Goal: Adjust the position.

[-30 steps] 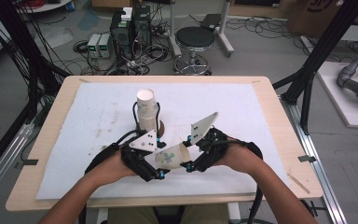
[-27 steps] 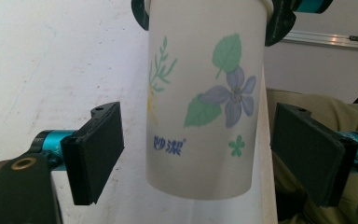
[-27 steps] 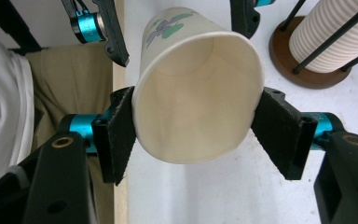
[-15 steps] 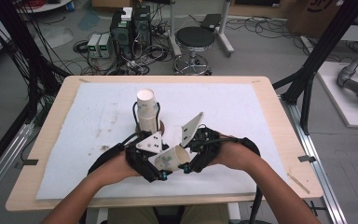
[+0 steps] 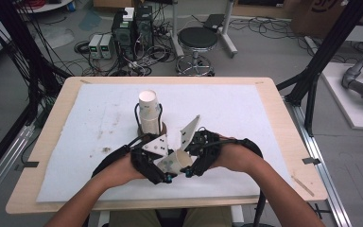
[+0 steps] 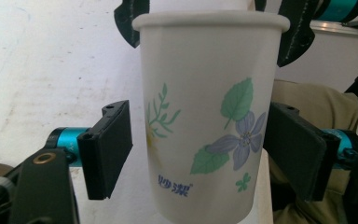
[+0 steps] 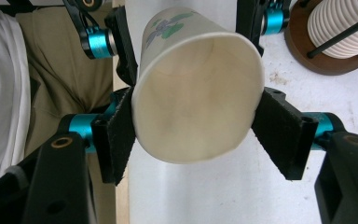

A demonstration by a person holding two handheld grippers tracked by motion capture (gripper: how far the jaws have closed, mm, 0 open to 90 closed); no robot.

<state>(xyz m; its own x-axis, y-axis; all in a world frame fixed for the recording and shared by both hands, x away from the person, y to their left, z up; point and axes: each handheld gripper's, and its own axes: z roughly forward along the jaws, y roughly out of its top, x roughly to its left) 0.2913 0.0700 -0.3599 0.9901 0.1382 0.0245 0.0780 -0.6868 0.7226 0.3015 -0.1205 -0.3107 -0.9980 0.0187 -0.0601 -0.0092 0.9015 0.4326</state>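
Paper cup [image 5: 176, 162] with a printed flower and leaves, held on its side between our two claws, just above the near part of the worktop [image 5: 264, 113], at about 6 o'clock of the cup stack.

Right claw [image 7: 193, 126]: our pads [image 7: 116, 135] press the rim at both sides and squash the mouth into an oval; the cup is gripped, jaws only partly open. In the high view this claw [image 5: 187, 165] comes in from 3 o'clock.

Left claw [image 6: 200, 144]: our jaws sit either side of the cup's lower body [image 6: 205, 121] and have just been closing on it. A narrow gap shows at the left pad [image 6: 109, 149]; the right pad looks to be at the wall, though we cannot tell if it presses. In the high view this claw [image 5: 166, 176] comes in from 9 o'clock.

Stack of white cups [image 5: 150, 112] stands upright in a wire holder on a round brown base, at 12 o'clock of our hands, near but apart. White mat [image 5: 85, 142] covers the worktop, with a few dark specks at 9 o'clock.
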